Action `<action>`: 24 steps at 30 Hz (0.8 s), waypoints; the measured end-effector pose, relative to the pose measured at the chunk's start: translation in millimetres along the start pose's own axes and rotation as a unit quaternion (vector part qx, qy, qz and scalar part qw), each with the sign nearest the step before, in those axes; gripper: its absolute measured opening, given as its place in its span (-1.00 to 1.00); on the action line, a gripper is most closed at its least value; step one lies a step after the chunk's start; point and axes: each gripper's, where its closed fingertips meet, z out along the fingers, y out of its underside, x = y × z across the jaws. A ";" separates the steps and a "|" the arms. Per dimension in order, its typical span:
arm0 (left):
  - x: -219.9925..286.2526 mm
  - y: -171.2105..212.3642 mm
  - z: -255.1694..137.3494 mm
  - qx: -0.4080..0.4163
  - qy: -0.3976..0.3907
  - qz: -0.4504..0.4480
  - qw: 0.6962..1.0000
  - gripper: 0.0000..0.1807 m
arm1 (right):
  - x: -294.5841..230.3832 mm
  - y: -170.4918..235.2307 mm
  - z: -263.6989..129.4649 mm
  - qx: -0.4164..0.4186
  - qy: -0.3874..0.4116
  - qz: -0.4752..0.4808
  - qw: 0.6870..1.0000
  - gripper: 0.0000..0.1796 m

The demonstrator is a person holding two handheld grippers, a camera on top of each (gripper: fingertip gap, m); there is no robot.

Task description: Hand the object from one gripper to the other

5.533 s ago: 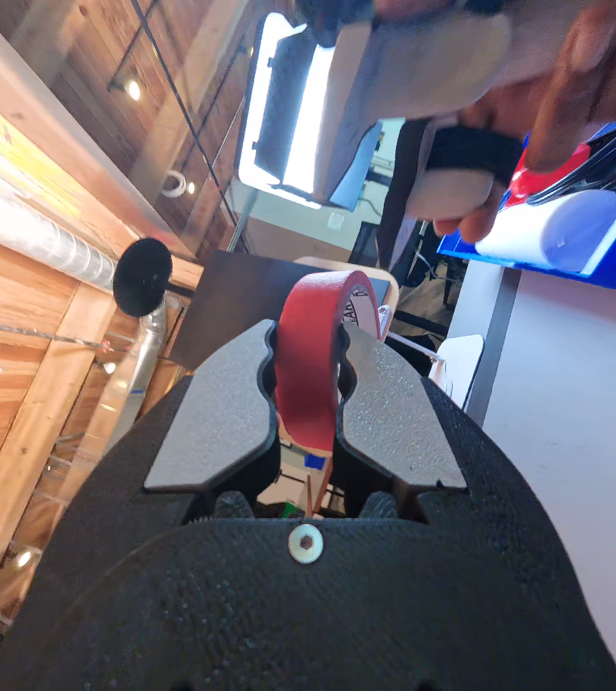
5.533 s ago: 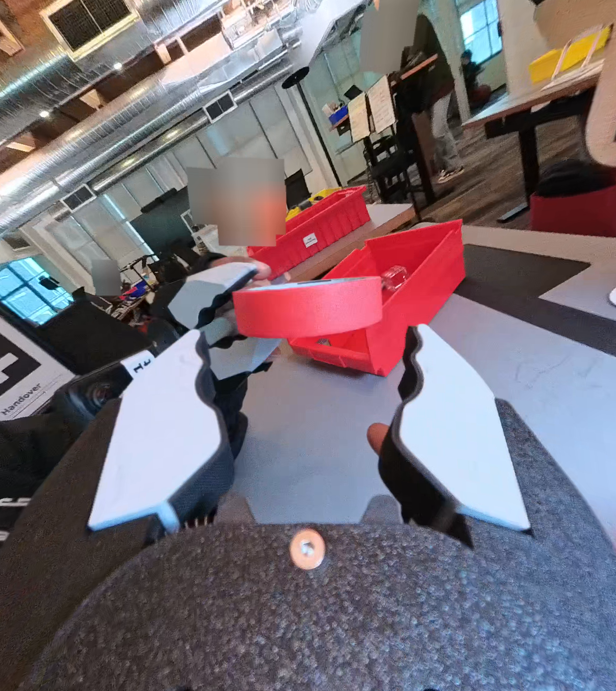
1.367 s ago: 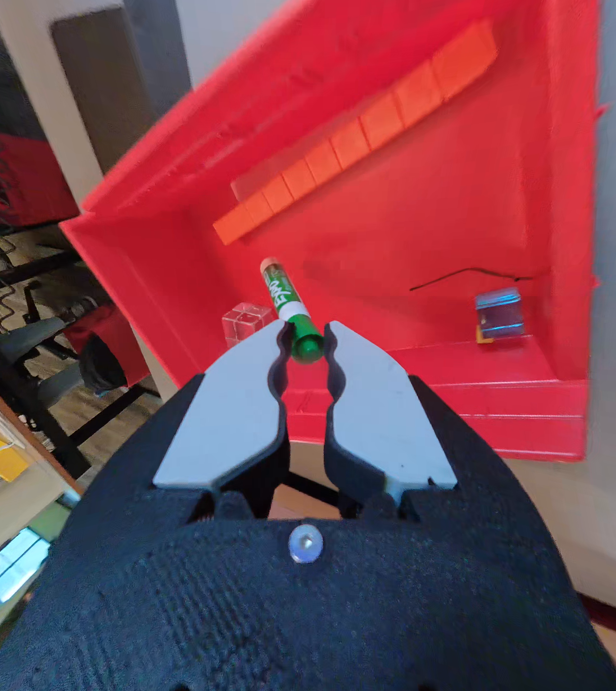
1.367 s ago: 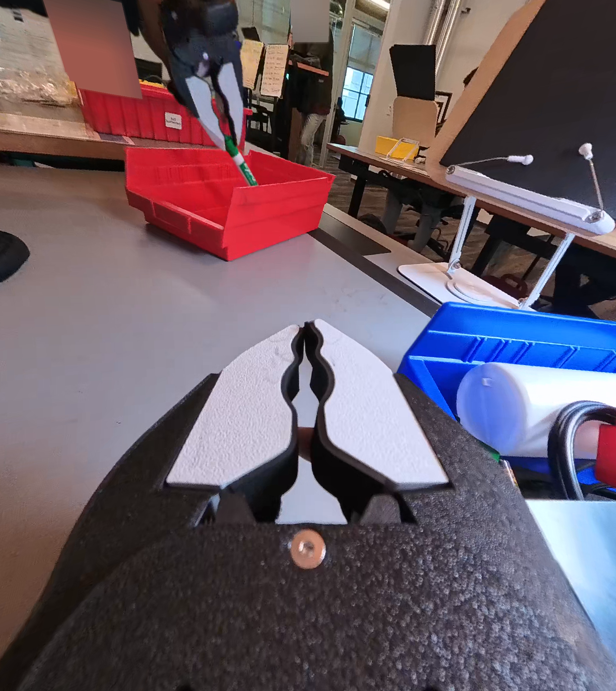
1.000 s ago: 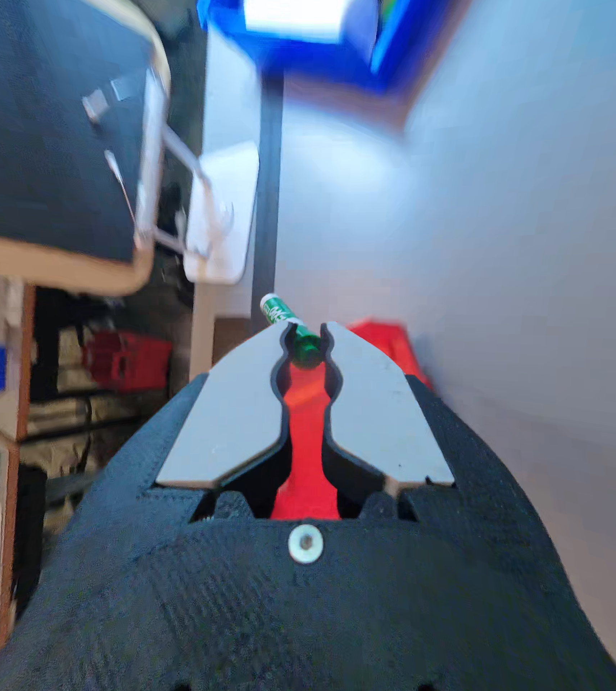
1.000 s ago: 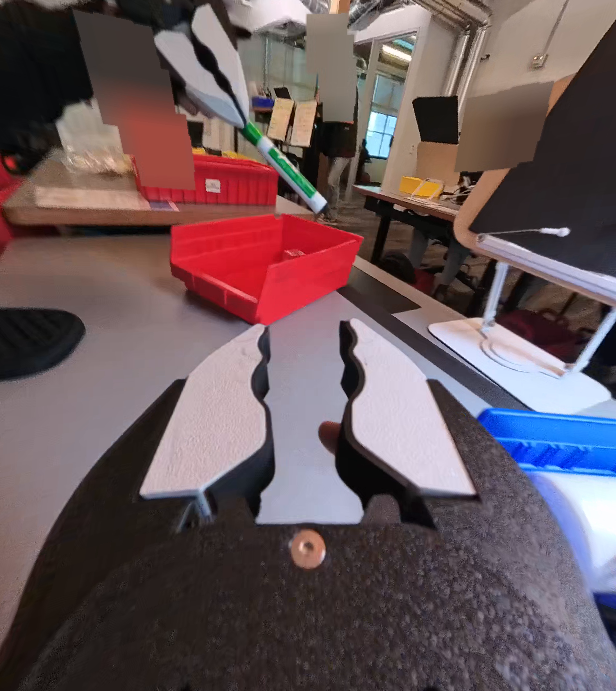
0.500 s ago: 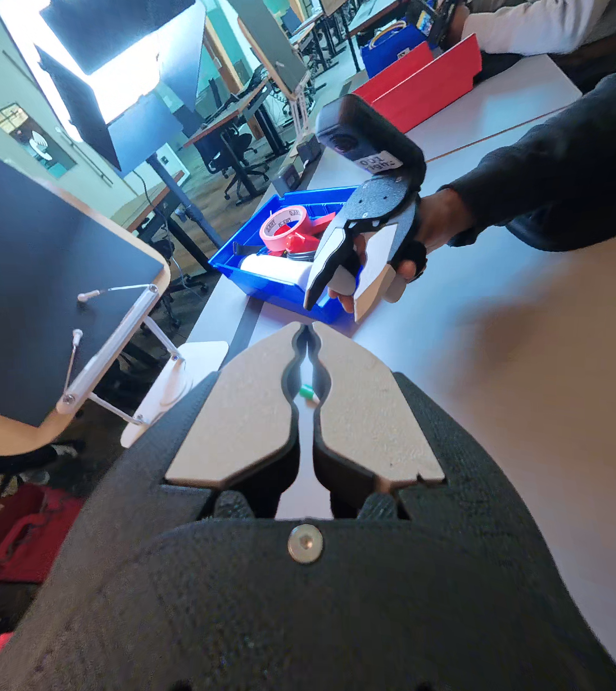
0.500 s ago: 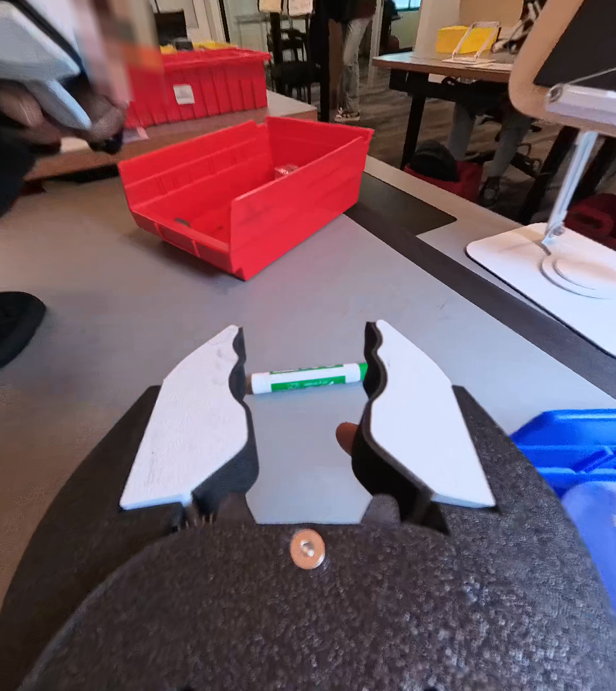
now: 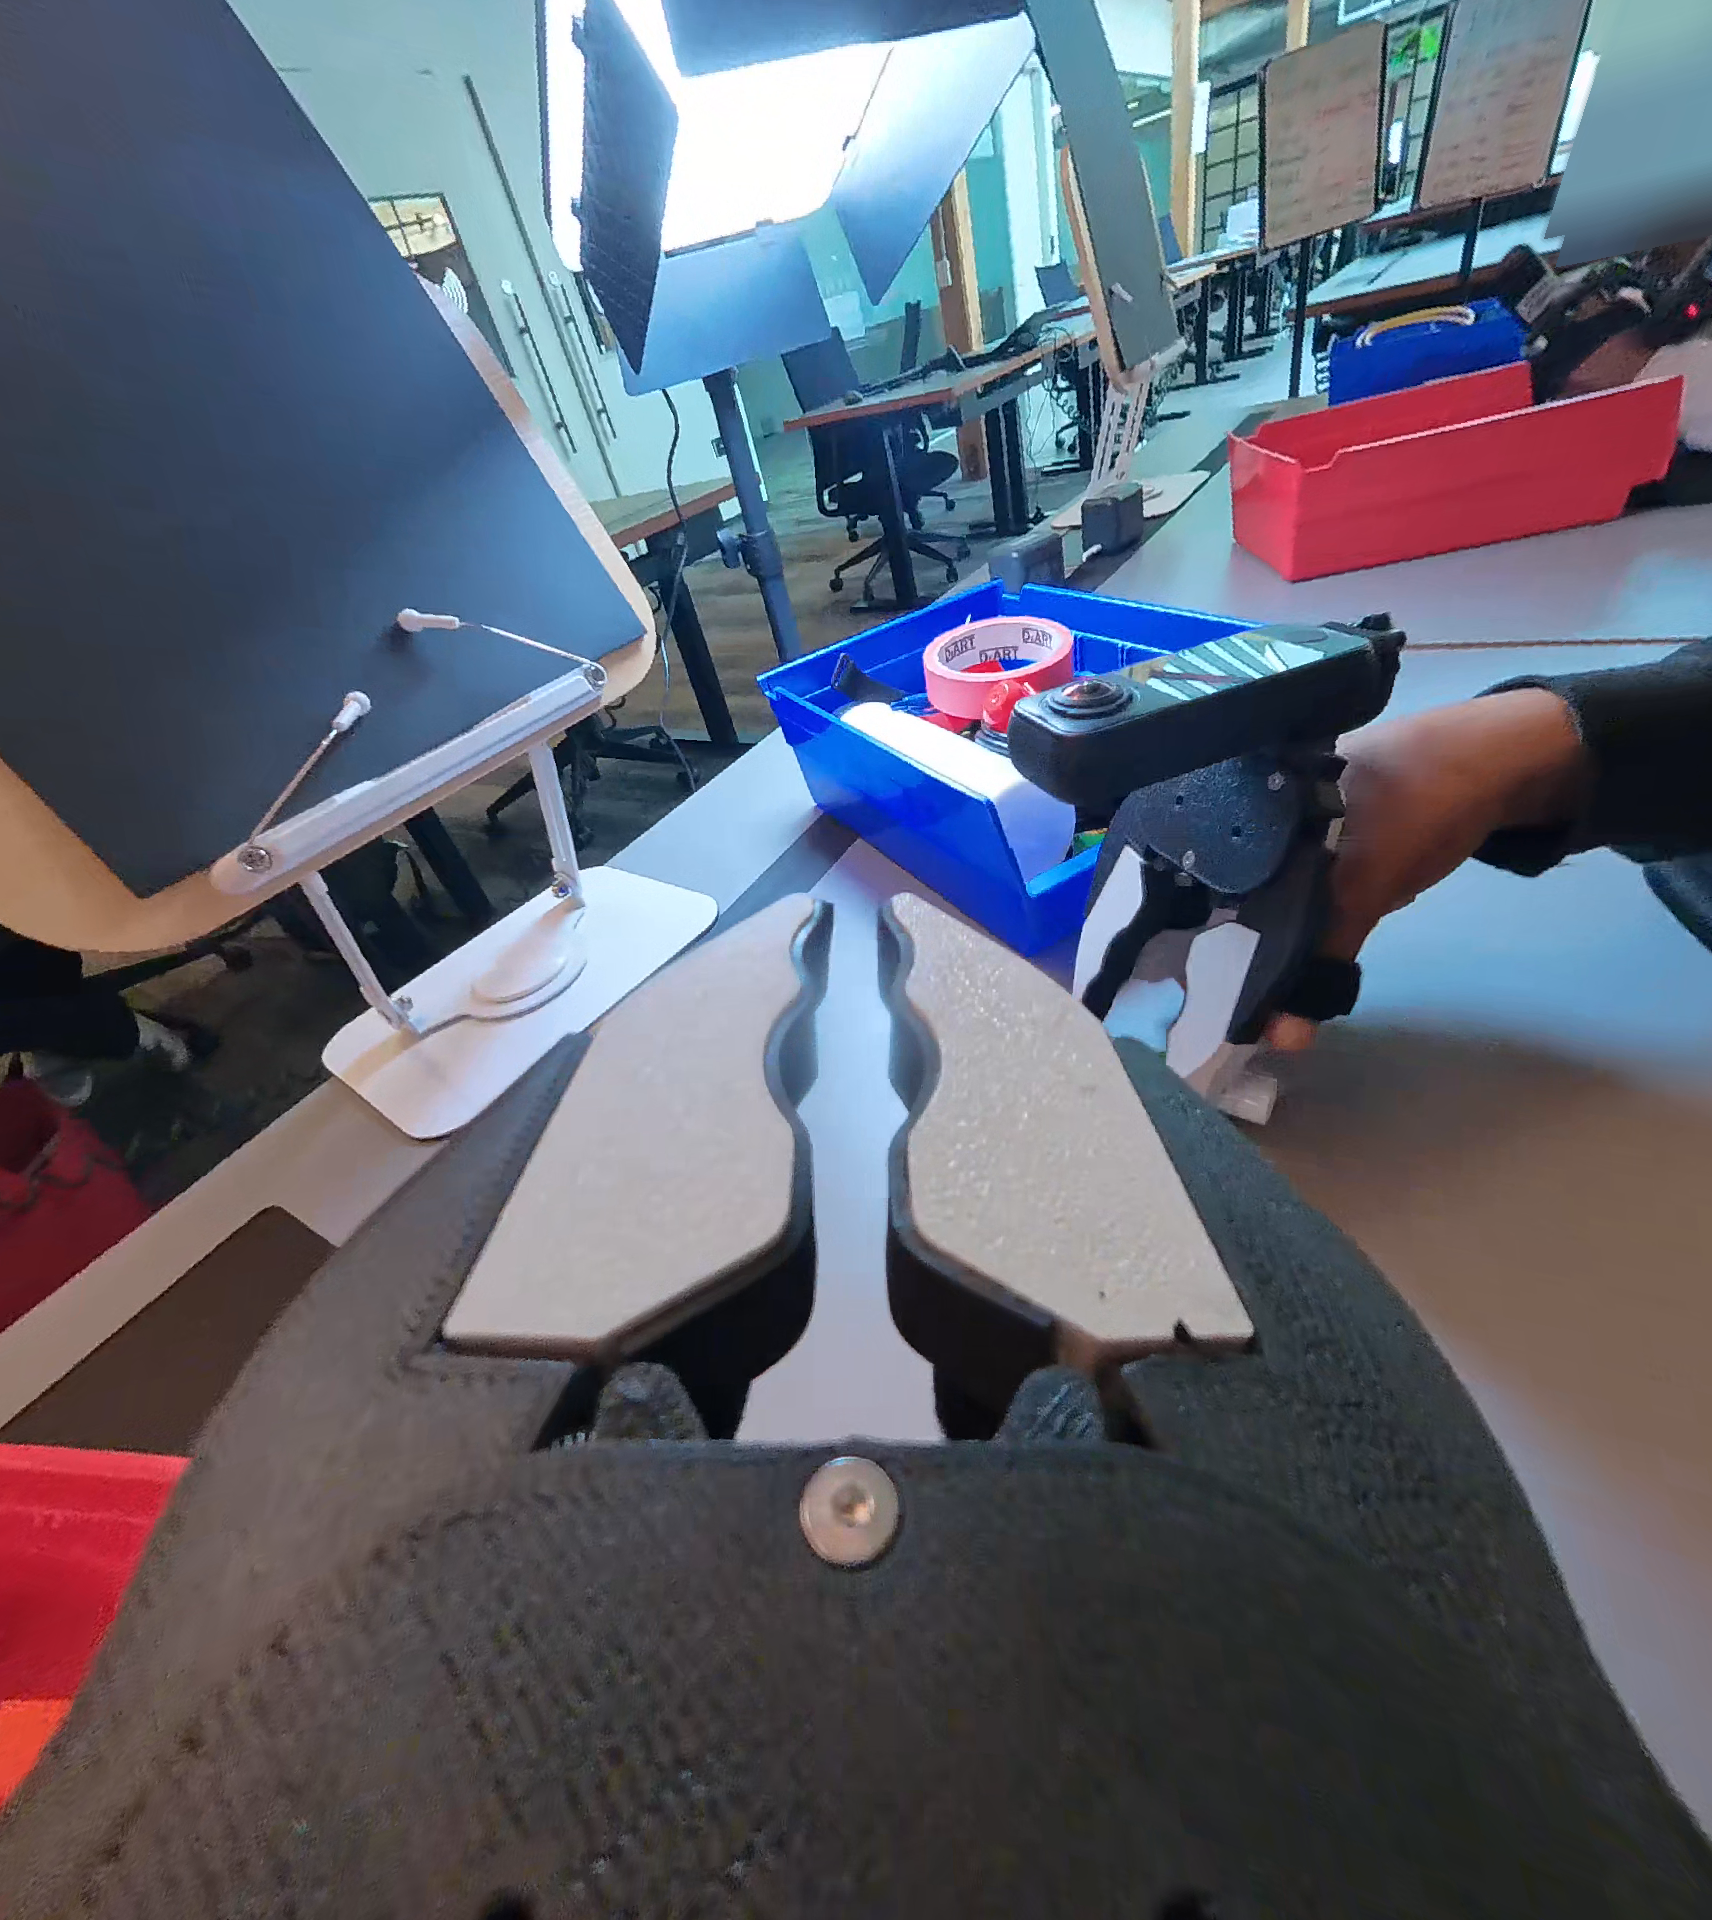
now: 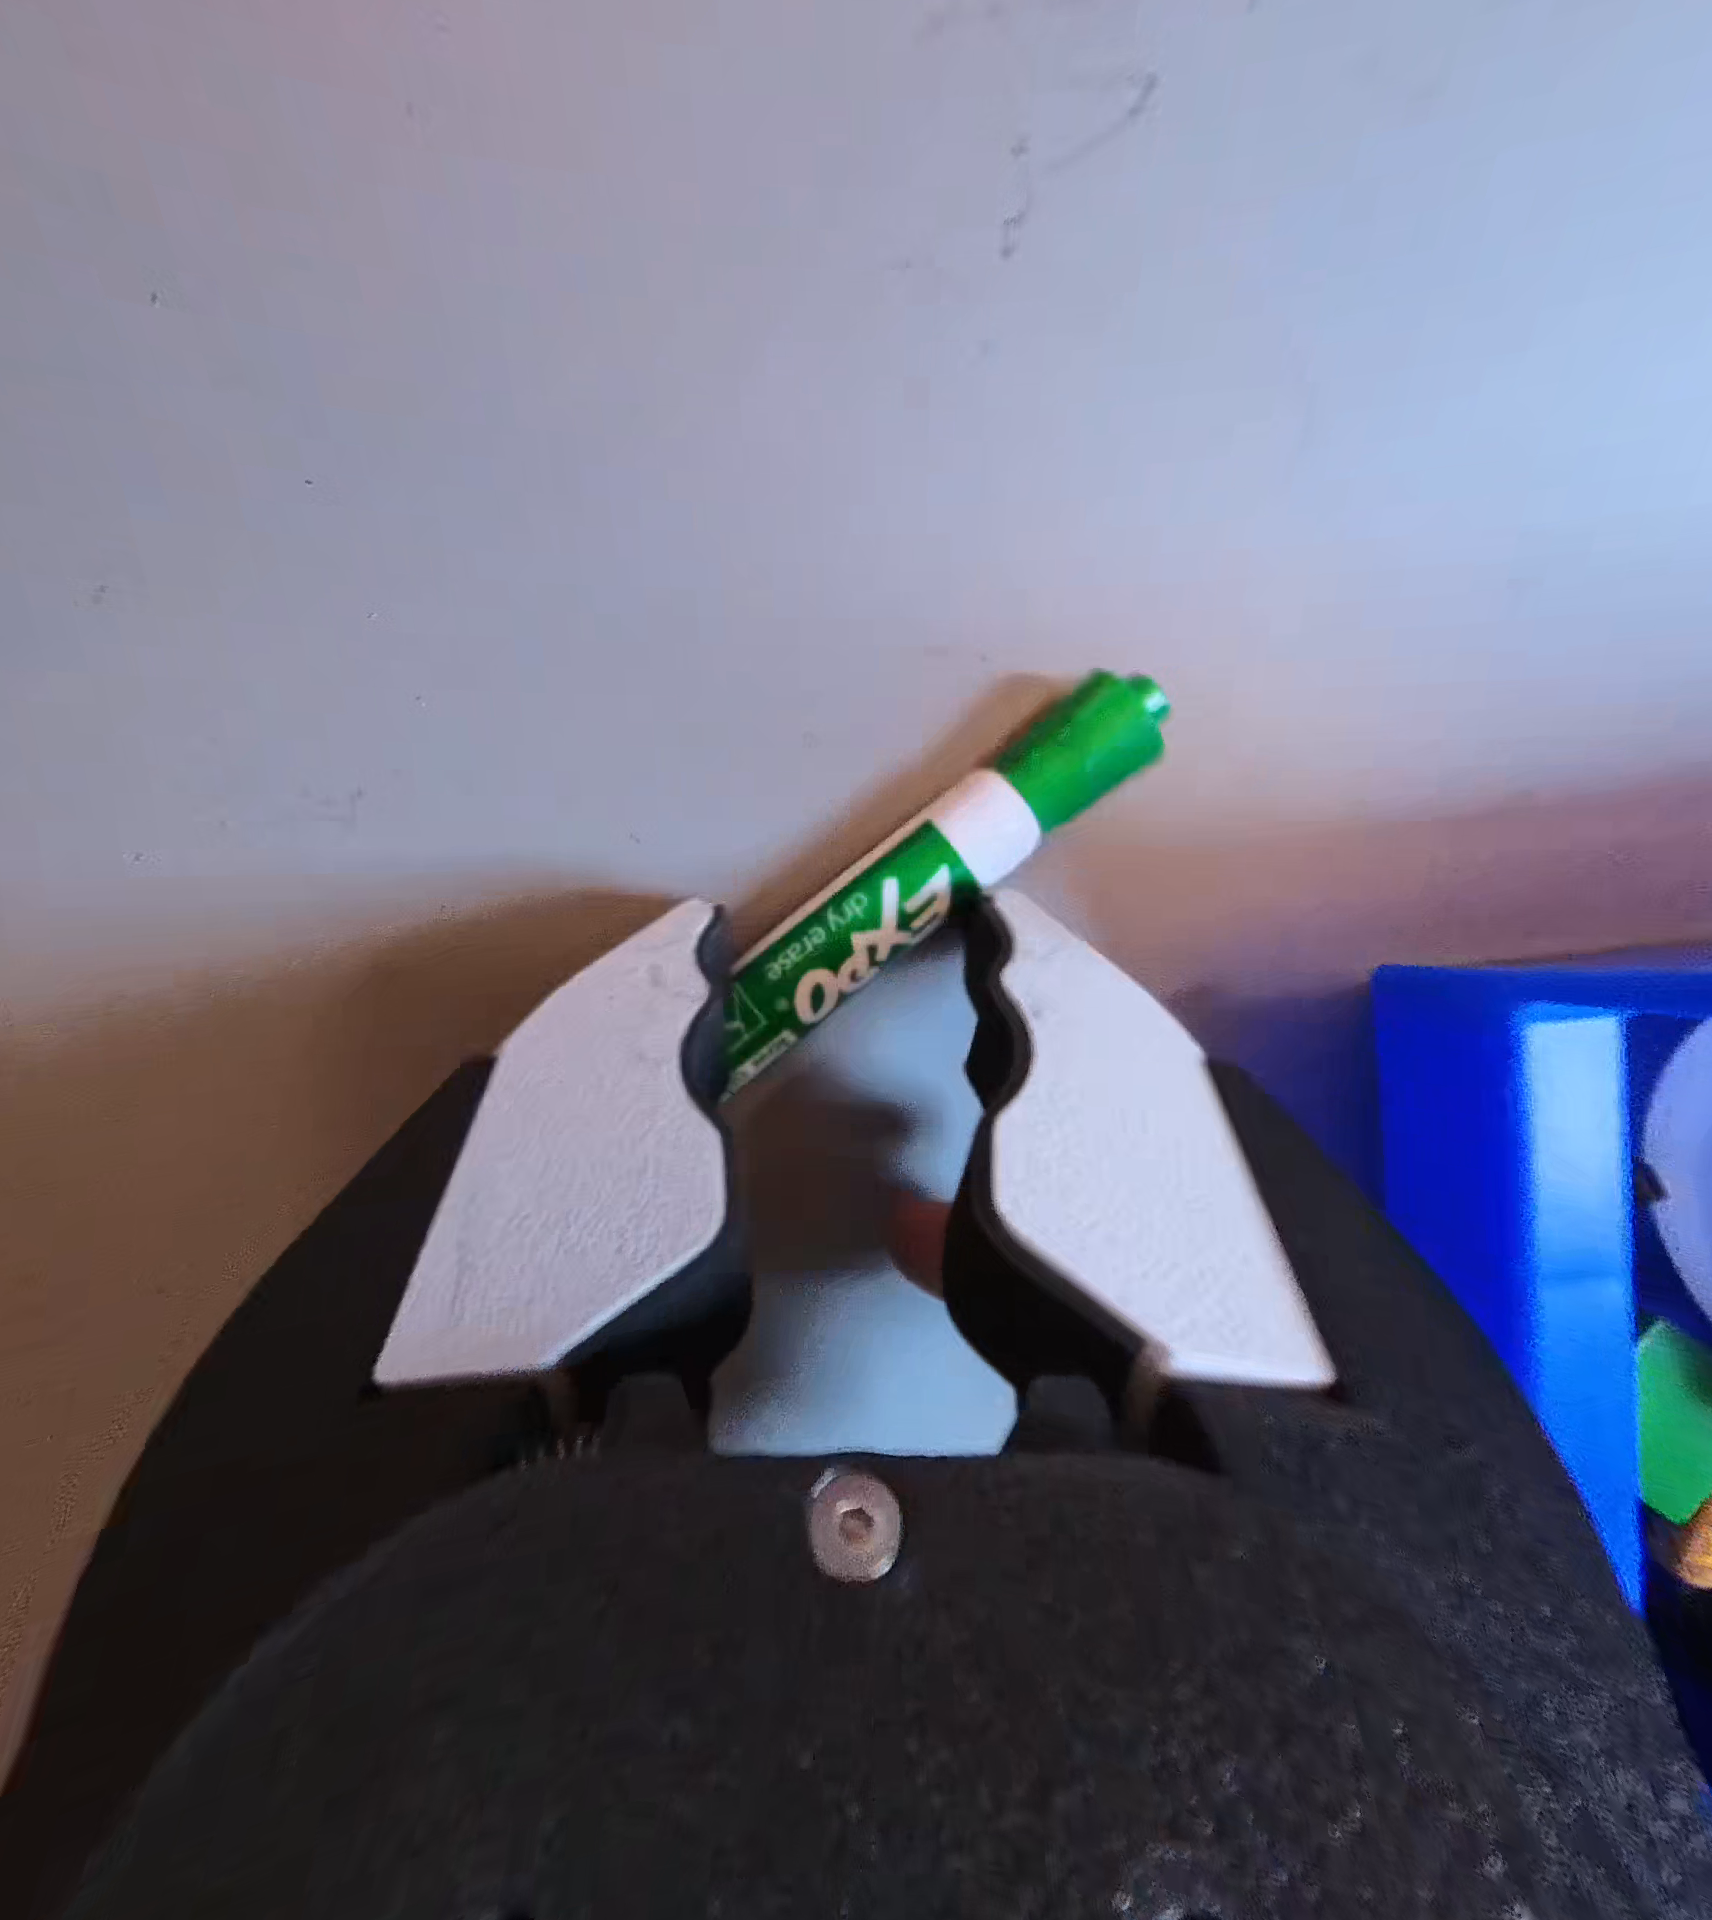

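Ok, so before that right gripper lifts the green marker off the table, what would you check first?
1. Marker between the right gripper's fingers: ok, it lies there on the table.
2. Marker square to the fingers: not ok, it sits slanted across the gap, with its cap poking out past them.
3. Fingers pressing firmly on it: cannot tell.
4. Left gripper free to receive: ok, it holds nothing, though its fingers are almost closed.
5. Room beside the blue bin: ok, the bin sits apart from the fingers.
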 end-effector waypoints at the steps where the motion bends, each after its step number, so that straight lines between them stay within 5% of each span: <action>1: 0.7 -0.4 0.6 -0.001 0.001 -0.007 1.000 -0.87 | -2.0 -1.1 0.0 0.004 -0.011 -0.021 1.000 -0.64; 3: 3.5 0.4 2.4 -0.007 0.009 -0.029 1.000 -0.79 | -0.8 -6.9 -0.5 0.025 -0.006 -0.072 0.997 -0.78; 6: 10.6 -0.3 4.6 -0.007 0.030 -0.062 0.998 -0.65 | -9.5 -50.3 -41.4 0.171 -0.004 -0.118 0.978 -0.78; 9: 19.7 -11.4 7.9 0.019 0.060 -0.098 0.993 -0.58 | -34.5 -99.6 -125.1 0.371 0.014 -0.202 0.906 -0.79; 13: 42.8 -52.1 12.3 0.082 0.120 -0.124 0.982 -0.55 | -71.4 -126.9 -212.0 0.519 -0.030 -0.222 0.825 -0.78; 19: 77.7 -117.0 9.7 0.158 0.179 -0.095 0.967 -0.58 | -100.2 -130.6 -238.1 0.558 -0.073 -0.236 0.792 -0.78; 24: 90.4 -104.0 20.6 0.105 0.179 -0.029 0.978 -0.79 | -110.9 -121.1 -210.0 0.544 -0.111 -0.229 0.800 -0.77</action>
